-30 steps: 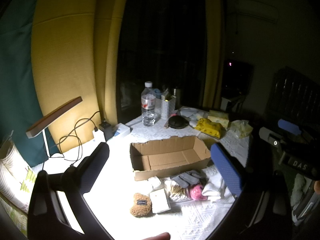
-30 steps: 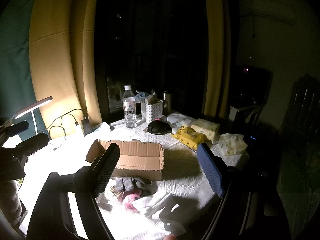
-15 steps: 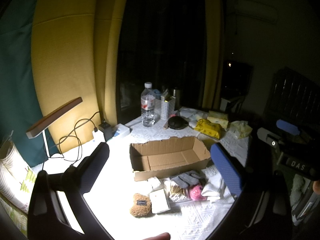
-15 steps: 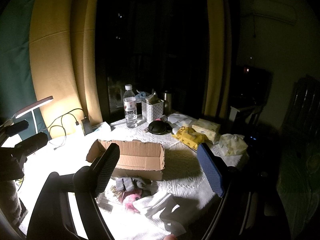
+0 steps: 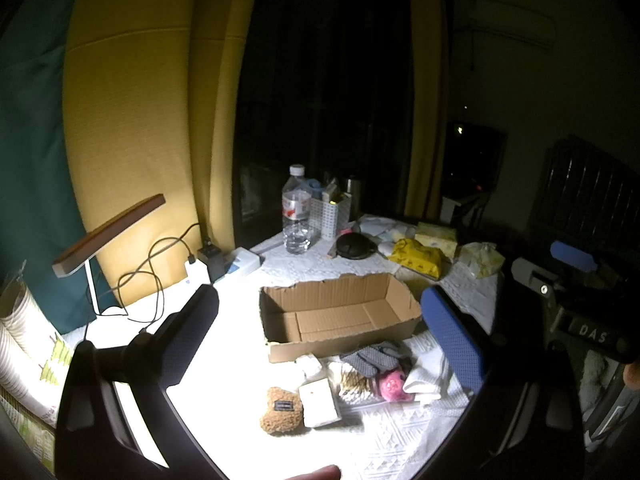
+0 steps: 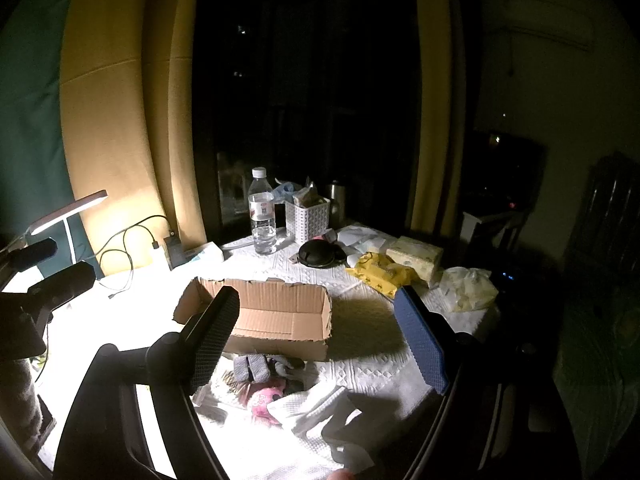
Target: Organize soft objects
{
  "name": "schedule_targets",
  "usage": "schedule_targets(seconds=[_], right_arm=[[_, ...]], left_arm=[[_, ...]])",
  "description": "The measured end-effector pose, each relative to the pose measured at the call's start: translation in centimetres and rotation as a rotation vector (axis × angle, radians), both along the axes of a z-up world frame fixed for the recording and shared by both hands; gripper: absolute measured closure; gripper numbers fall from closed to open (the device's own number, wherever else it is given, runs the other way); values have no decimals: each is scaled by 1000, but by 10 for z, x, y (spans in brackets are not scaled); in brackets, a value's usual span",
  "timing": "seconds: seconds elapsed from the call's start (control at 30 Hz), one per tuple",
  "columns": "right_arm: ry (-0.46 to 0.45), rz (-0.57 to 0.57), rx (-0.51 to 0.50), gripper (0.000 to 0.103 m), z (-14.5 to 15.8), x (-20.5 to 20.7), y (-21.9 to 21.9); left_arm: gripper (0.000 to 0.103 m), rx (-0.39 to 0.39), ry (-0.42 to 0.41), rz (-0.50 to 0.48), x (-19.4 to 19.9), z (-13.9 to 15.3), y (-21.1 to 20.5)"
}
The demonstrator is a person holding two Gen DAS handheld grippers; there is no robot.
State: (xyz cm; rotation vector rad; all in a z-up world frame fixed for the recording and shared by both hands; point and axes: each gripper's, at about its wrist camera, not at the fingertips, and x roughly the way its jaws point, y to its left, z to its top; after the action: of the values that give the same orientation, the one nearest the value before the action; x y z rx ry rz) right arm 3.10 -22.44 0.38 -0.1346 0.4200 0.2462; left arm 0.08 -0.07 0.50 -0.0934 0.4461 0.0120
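Observation:
An empty cardboard box [image 5: 340, 314] [image 6: 272, 316] sits mid-table. In front of it lies a pile of soft things: a brown plush bear [image 5: 281, 410], a white pad [image 5: 319, 402], grey gloves [image 5: 370, 356] [image 6: 252, 366], a pink plush item [image 5: 391, 386] [image 6: 264, 398] and a white towel [image 5: 426, 378] [image 6: 316, 408]. My left gripper [image 5: 320, 320] hovers open above the table, holding nothing. My right gripper [image 6: 316, 332] is open too, above the pile and box. The right gripper [image 5: 572, 280] shows at the right edge of the left wrist view; the left gripper [image 6: 44, 280] shows at the left of the right wrist view.
A desk lamp [image 5: 108, 236] and cables [image 5: 152, 268] stand at the left. Behind the box are a water bottle [image 5: 296, 210], a white basket [image 6: 308, 218], a black round case [image 6: 318, 254], a yellow wipes pack [image 5: 416, 256] and a tissue box [image 6: 416, 258]. The room is dark.
Almost nothing moved; both views drifted slightly. Both grippers stayed open and empty.

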Motion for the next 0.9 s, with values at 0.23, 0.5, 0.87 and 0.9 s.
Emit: schedule_targets(seconds=[0.23, 0.5, 0.87, 0.9], right_arm=[[1, 0, -2, 20, 2, 1, -5], [33, -13, -6, 20, -15, 12, -4], [134, -17, -26, 20, -56, 30, -37], [144, -16, -26, 20, -61, 31, -39]], left_arm=[[1, -2, 1, 0, 1, -1, 0], [1, 9, 50, 3, 16, -8, -8], [1, 13, 212, -13, 38, -68, -20], [1, 15, 224, -12, 39, -74, -22]])
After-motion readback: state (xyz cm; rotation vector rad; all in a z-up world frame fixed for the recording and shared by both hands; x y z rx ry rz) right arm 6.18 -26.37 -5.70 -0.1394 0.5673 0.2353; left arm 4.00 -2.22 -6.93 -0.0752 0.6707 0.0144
